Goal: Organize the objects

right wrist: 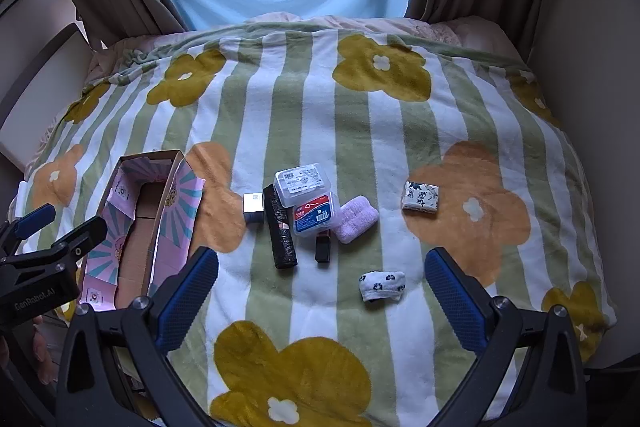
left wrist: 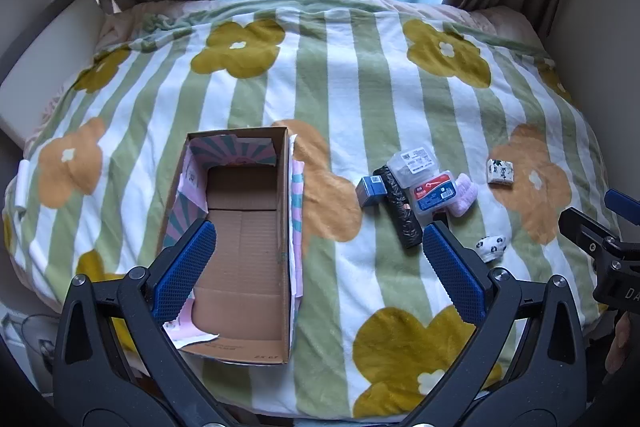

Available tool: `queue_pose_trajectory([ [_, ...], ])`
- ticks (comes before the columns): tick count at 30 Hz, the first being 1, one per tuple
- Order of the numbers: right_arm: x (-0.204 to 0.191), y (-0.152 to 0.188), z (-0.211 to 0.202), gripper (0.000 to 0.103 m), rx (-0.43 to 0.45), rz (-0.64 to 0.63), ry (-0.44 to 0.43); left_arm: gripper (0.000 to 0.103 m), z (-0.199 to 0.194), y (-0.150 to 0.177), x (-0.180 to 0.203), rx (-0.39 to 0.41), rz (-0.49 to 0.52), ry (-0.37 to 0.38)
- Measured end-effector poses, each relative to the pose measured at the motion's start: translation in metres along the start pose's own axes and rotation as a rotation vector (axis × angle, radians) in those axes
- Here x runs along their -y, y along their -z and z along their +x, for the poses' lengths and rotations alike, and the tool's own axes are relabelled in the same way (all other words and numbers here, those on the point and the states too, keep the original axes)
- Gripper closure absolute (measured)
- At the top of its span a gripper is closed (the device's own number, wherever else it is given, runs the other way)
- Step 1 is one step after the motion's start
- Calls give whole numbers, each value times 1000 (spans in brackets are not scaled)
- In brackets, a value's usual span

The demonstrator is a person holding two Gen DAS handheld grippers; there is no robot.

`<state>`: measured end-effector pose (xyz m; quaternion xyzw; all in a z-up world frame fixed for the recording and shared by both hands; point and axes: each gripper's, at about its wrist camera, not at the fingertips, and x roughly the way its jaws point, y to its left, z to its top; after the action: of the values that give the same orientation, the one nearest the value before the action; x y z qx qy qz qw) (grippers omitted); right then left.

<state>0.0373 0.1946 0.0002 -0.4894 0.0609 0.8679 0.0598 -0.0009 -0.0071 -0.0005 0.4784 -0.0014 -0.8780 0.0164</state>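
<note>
Apparently at the start: nothing packed, cardboard box (left wrist: pixel 240 247) bare inside. Both tongs wide apart and holding nothing, left gripper (left wrist: pixel 320 259) over the box's right wall, right gripper (right wrist: pixel 322 291) hovering near the clutter right of the box. Likely first pick: black tube (right wrist: pixel 280 231), just right of the box, long axis pointing away from camera; needs a crosswise pinch.

"GenRobot.AI" is printed on the left gripper (right wrist: pixel 64 223)

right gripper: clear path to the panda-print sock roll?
Probably yes. The right gripper is open, and the panda-print sock roll lies alone on the blanket between its fingers, with nothing touching it.
</note>
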Motion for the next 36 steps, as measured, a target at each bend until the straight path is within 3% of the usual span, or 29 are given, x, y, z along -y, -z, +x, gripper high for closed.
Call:
queue_pose_trajectory([
  [36,-1,-2,-3,1,10,-18,-18,0,2,-3,-3,-9,-10,15],
])
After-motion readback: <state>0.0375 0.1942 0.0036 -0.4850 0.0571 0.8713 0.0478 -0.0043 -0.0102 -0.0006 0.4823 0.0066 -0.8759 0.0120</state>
